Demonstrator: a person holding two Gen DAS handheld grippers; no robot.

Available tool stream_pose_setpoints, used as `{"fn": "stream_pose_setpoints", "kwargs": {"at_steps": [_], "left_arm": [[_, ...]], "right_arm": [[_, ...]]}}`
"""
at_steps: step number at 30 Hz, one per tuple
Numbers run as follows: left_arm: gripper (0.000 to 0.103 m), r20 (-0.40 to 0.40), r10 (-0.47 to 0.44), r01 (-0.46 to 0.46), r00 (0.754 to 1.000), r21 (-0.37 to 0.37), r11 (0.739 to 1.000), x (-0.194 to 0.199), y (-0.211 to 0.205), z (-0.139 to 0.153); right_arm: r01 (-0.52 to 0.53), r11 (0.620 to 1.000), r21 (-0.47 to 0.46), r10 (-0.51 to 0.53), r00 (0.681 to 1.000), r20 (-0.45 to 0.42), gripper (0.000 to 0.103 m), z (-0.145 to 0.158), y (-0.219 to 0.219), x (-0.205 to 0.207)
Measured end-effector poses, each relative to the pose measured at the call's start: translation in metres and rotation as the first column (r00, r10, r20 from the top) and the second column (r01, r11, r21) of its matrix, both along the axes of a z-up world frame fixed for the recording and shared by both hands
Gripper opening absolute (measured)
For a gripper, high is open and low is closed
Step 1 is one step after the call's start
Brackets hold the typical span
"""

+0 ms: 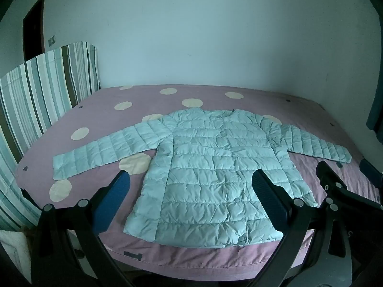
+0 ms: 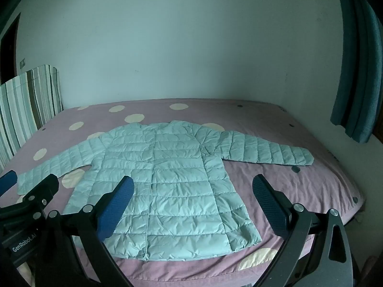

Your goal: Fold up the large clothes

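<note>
the pale mint quilted puffer jacket point(image 1: 210, 165) lay flat, sleeves spread, on the pink spotted bed point(image 1: 100, 112), looking light, soft and slippery, best pinched at cuffs, while the left gripper point(image 1: 191, 186) and right gripper point(image 2: 192, 191) hung wide and empty.

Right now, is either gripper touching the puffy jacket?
Cannot tell: left gripper and right gripper, both open, overlap the jacket in their wrist views; neither shows contact or gap.

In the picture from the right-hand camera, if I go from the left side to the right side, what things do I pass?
Striped headboard → left hand-held gripper → puffy jacket spread on the dotted bed → blue curtain.
</note>
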State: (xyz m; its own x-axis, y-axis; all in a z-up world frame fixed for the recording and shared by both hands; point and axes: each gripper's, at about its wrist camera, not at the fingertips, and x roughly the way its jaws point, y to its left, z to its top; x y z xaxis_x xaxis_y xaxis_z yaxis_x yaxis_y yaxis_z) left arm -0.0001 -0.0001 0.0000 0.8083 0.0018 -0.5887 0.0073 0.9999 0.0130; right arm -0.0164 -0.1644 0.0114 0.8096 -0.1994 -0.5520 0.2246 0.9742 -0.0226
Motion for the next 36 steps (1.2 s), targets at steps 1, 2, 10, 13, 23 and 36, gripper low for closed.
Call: {"fn": "stream_pose_setpoints", "kwargs": {"at_steps": [1,2,10,13,23,36], "left_arm": [[0.101,-0.001,0.000,0.000,1.000,0.000,1.000,0.0001,0.0000,0.0000],[0.101,-0.002,0.000,0.000,1.000,-0.001,1.000,0.0001,0.0002,0.0000],[0.101,0.001,0.000,0.000,1.000,0.002,1.000,0.0000,-0.0002,0.0000],[0.101,0.001,0.000,0.000,1.000,0.001,1.000,0.0000,-0.0001,0.0001],[0.101,0.001,0.000,0.000,1.000,0.003,1.000,0.0000,-0.0001,0.0001],[0.101,0.001,0.000,0.000,1.000,0.003,1.000,0.0000,-0.0002,0.0000]], "right_arm": [[0.001,1.000,-0.001,-0.001,1.000,0.000,0.098,0.0002,0.0001,-0.0002],[0.001,1.000,-0.001,-0.001,1.000,0.000,0.098,0.0004,0.0003,-0.0004],[0.001,1.000,0.000,-0.001,1.000,0.000,0.098,0.0014,0.0006,-0.0017],[0.001,1.000,0.000,-0.001,1.000,-0.001,0.098,0.0018,0.0006,-0.0021],[0.001,1.000,0.000,-0.001,1.000,-0.001,0.098,0.0018,0.0006,-0.0025],[0.001,1.000,0.000,-0.001,1.000,-0.002,0.098,0.0012,0.0001,-0.0017]]}}
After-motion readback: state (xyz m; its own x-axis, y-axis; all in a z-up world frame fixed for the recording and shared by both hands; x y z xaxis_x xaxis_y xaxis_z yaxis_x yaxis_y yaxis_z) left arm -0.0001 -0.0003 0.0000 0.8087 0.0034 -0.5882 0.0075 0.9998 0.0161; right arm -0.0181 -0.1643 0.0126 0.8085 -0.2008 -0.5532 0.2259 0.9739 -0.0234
